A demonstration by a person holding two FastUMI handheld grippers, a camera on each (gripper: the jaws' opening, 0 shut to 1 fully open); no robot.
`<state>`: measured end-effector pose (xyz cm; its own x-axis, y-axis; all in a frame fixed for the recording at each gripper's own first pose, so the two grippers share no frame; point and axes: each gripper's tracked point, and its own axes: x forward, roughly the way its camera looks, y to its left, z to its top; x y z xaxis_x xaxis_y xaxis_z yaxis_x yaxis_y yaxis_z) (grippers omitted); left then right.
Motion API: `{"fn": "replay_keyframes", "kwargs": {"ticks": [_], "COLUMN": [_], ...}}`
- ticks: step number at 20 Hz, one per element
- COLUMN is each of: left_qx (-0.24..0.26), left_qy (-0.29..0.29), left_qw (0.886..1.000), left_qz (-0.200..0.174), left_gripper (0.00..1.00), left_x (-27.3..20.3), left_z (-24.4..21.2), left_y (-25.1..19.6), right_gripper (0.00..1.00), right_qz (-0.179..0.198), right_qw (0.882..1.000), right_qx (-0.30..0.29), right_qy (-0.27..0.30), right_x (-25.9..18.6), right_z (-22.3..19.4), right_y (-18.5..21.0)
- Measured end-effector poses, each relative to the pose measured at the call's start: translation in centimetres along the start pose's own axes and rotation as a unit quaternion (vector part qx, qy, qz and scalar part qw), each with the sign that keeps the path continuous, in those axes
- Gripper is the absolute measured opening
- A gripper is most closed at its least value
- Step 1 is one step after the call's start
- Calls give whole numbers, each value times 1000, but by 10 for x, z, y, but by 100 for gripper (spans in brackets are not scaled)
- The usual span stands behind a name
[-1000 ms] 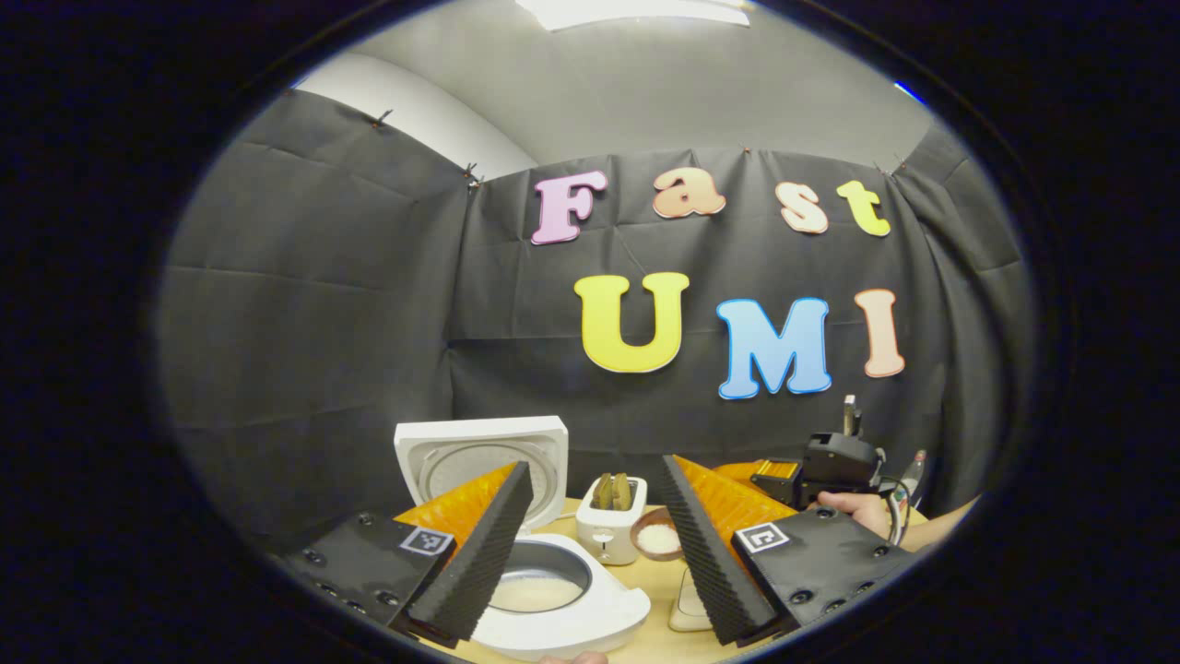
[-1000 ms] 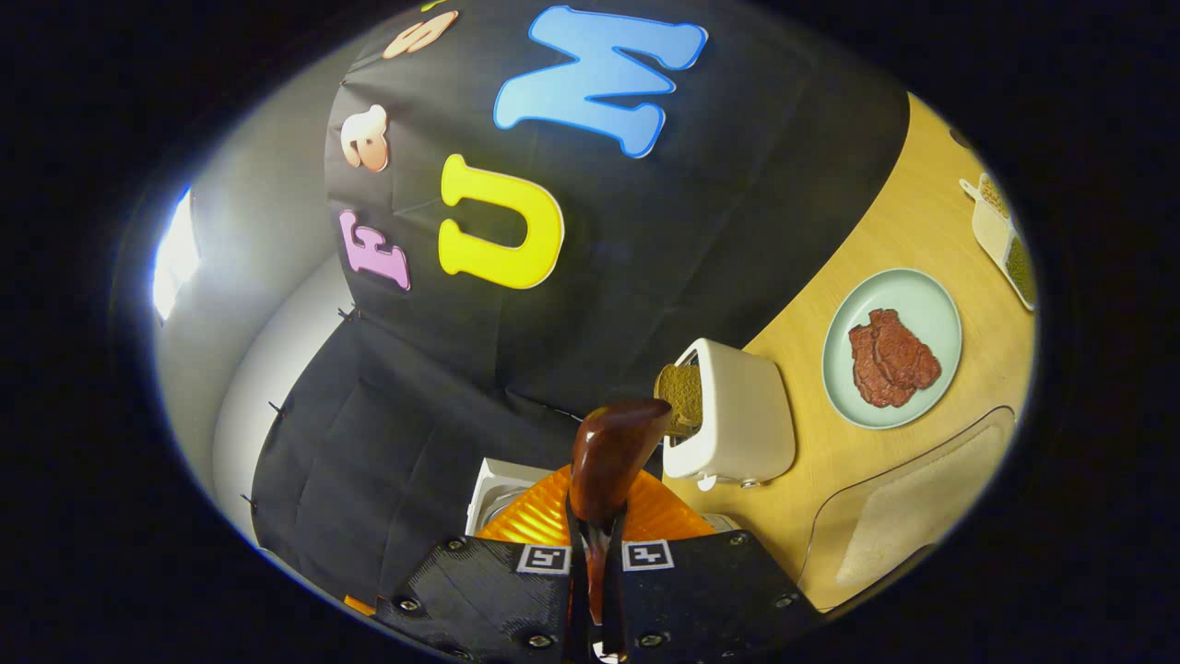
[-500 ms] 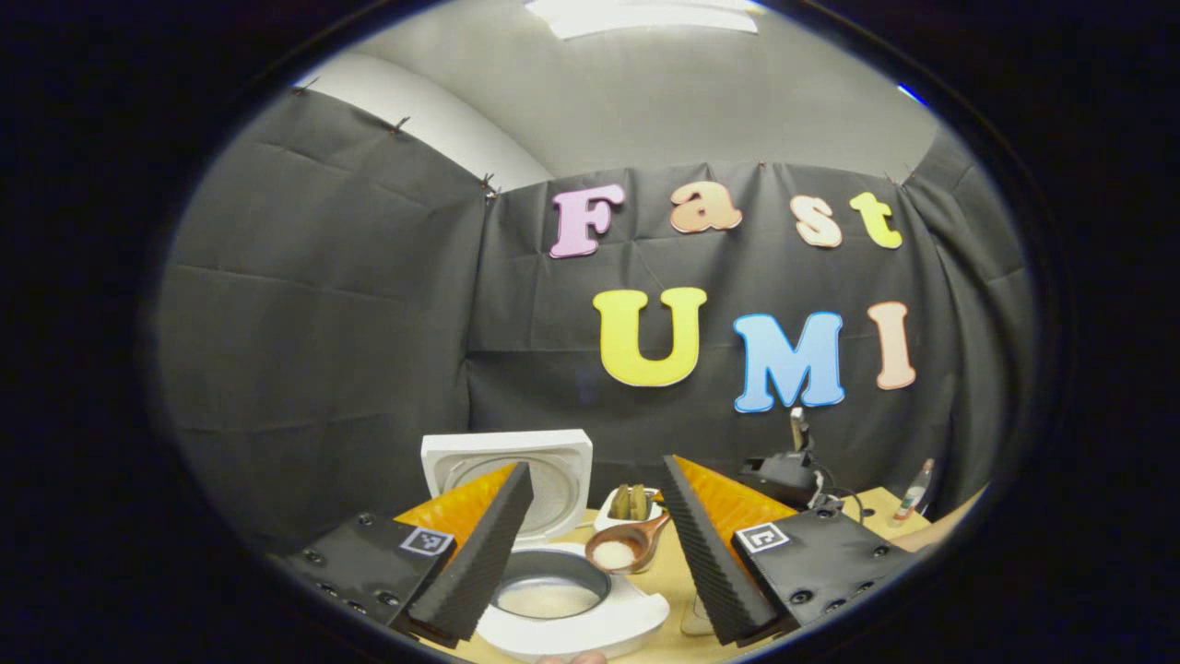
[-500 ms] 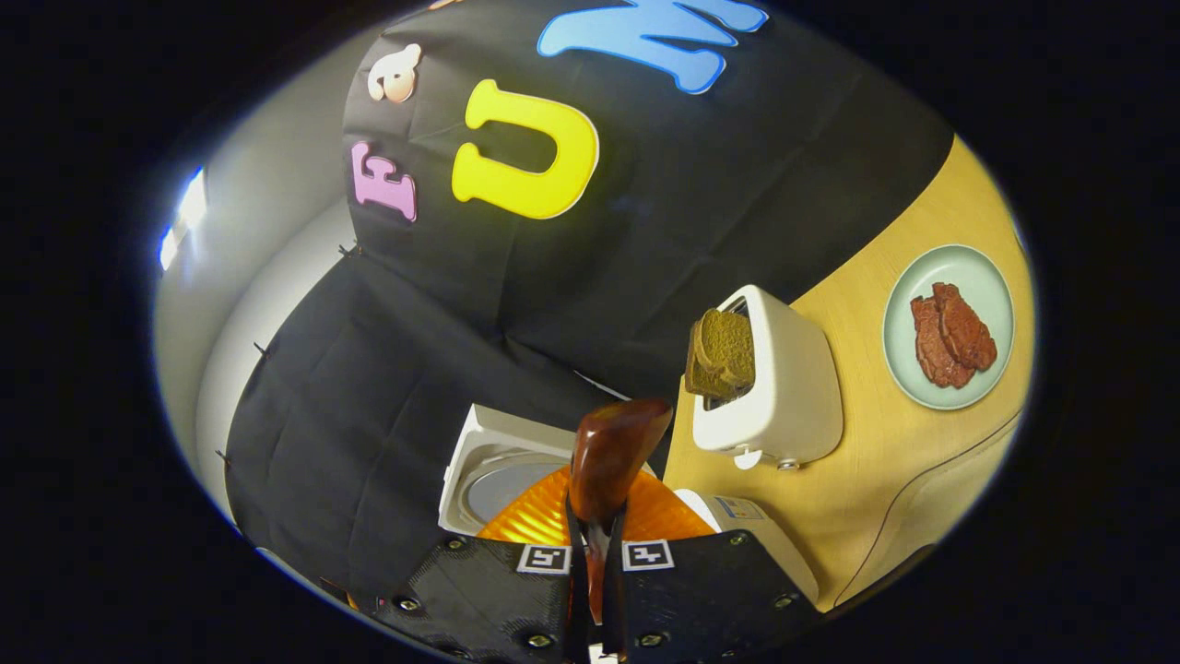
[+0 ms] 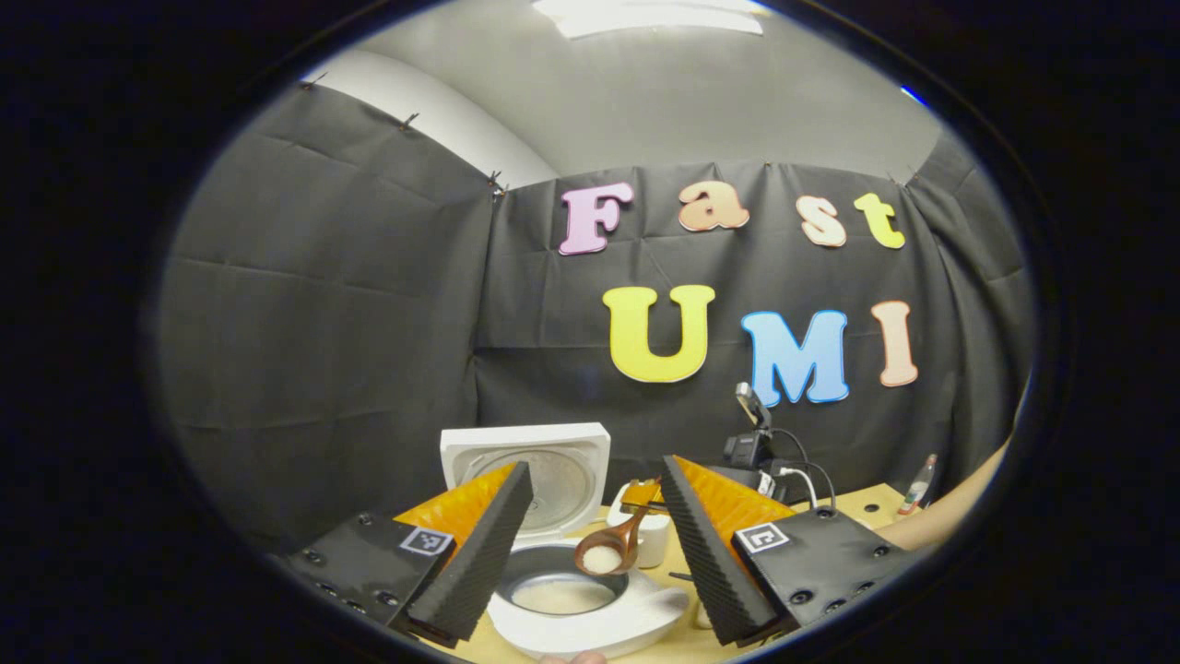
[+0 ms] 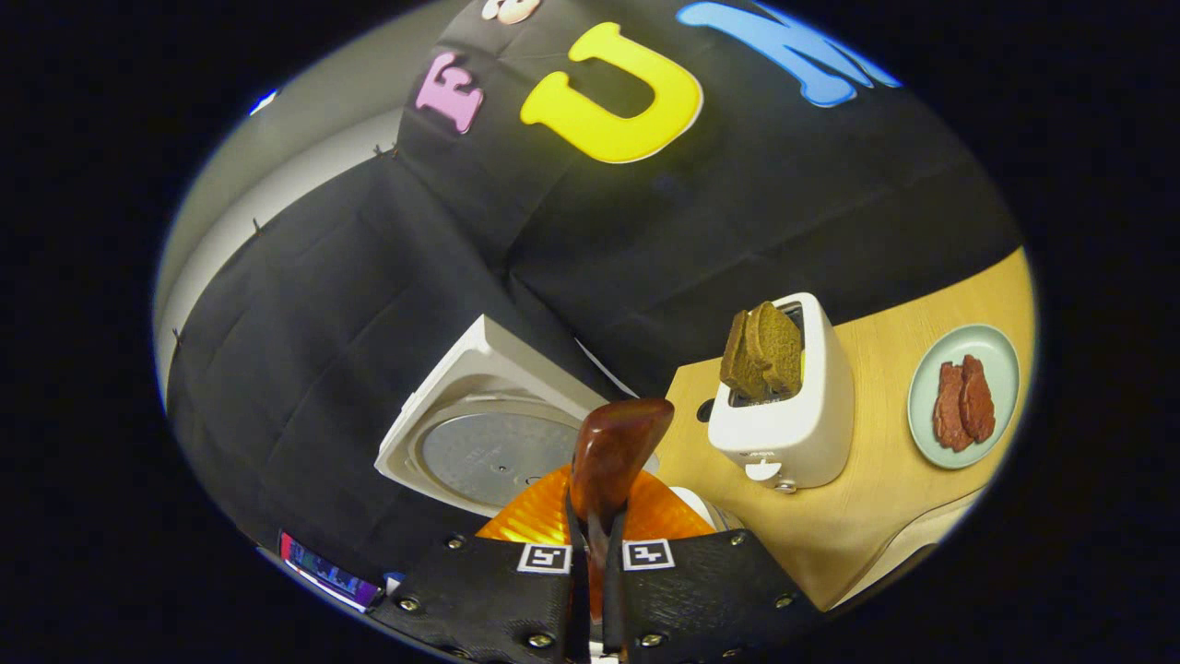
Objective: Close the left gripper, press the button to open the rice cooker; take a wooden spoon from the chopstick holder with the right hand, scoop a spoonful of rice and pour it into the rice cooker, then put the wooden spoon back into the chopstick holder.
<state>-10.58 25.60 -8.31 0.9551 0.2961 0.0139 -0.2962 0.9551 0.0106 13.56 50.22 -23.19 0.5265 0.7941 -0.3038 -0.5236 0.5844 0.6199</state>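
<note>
On the table: a white rice cooker (image 5: 590,620) stood with its lid (image 5: 530,466) raised upright behind the pot.
Inside the pot: a pale layer of rice (image 5: 560,596) lay at the bottom.
Wooden spoon (image 5: 608,551): it hung just above the far rim of the open pot, bowl lowest, with a small heap of rice in it, the handle slanting up to the right.
Right gripper (image 6: 591,526): its fingers were pressed together on the spoon's handle, the dark brown wood standing up between them in the right gripper view; the left gripper view showed it beyond the spoon, with a forearm (image 5: 949,512) at the right edge.
Left gripper (image 5: 597,535): held back from the cooker, fingers spread wide apart, nothing between them, the pot and spoon visible through the gap.
Beside the cooker: a white toaster (image 6: 788,406) with two dark slices of bread (image 6: 763,349) sticking out of it.
Farther right: a pale green plate (image 6: 1000,346) carrying reddish slices of meat (image 6: 963,404).
</note>
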Motion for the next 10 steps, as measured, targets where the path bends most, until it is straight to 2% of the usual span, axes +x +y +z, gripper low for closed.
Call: {"fn": "replay_keyframes", "kwargs": {"ticks": [3,7,10], "left_qx": [-2,-9,-11], "left_qy": [0,4,8], "left_qw": [1000,1000,1000], "left_qz": [0,6,9], "left_gripper": [99,99,96], "left_x": [-1,-6,-7], "left_z": [-4,-11,-15], "left_y": [7,19,25], "right_gripper": [6,6,6], "right_qz": [1,0,-4], "right_qw": [999,996,989], "right_qx": [-52,-84,-145], "right_qy": [8,12,15], "right_x": [9,21,29], "right_z": [-6,-13,-19], "right_y": [13,18,25]}}
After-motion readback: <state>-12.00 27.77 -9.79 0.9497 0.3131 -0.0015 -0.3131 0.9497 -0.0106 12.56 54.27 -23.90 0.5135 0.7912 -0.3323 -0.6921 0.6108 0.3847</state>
